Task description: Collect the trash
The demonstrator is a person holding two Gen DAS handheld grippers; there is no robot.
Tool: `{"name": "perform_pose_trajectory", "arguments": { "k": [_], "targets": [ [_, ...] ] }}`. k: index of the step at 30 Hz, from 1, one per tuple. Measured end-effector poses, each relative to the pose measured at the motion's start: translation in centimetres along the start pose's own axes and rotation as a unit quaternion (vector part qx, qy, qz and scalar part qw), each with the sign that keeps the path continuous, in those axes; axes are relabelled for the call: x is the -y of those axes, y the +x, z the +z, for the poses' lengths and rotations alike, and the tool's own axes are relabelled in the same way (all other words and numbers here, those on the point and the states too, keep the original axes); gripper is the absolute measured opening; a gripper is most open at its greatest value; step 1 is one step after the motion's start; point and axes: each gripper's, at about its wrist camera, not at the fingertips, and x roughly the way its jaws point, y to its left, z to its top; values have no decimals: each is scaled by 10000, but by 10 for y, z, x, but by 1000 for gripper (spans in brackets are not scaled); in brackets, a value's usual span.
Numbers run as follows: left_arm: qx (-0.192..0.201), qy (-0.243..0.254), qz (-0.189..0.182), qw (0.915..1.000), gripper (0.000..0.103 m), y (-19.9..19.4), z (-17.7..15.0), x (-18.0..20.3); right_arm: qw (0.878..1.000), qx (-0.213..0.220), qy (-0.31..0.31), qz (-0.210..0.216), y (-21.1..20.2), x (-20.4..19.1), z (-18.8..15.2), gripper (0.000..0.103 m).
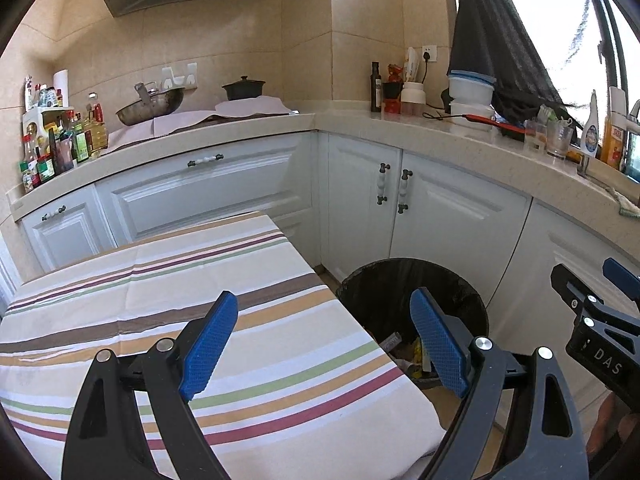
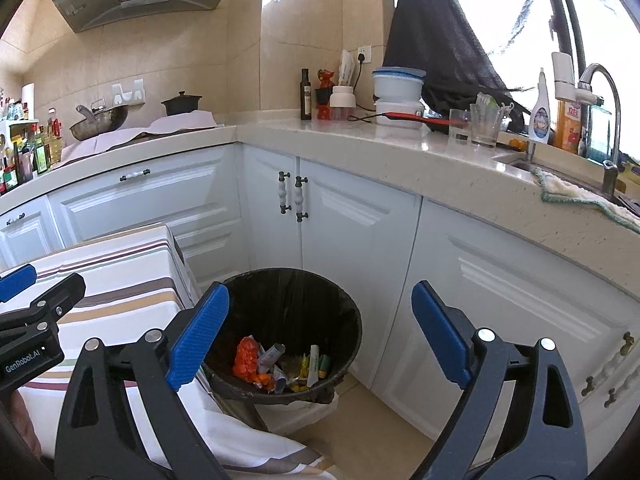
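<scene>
A round bin (image 2: 344, 332) lined with a black bag stands on the floor between the table and the white cabinets. Trash (image 2: 280, 366) lies at its bottom: a crumpled orange wrapper, small tubes and yellow scraps. The bin (image 1: 472, 304) also shows in the left wrist view, partly behind a blue pad. My left gripper (image 1: 326, 344) is open over the table's right edge, with nothing between its fingers. My right gripper (image 2: 320, 332) is open in front of the bin, also holding nothing. Each gripper appears at the edge of the other's view.
The table carries a striped cloth (image 1: 168, 304). White cabinets (image 2: 360, 232) run behind the bin under an L-shaped counter (image 2: 440, 148) with a wok, a pot, bottles, glasses and containers. A sink with a tap (image 2: 600, 92) and a rag lies far right.
</scene>
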Motion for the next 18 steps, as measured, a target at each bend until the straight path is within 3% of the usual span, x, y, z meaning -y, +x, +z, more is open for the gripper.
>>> {"name": "perform_pose_trajectory", "arguments": {
  "k": [18],
  "targets": [
    [-1,-13,-8,10000,85,-1,-1,-2,10000,41,-9,-24,-2,3,0,91]
  ]
}}
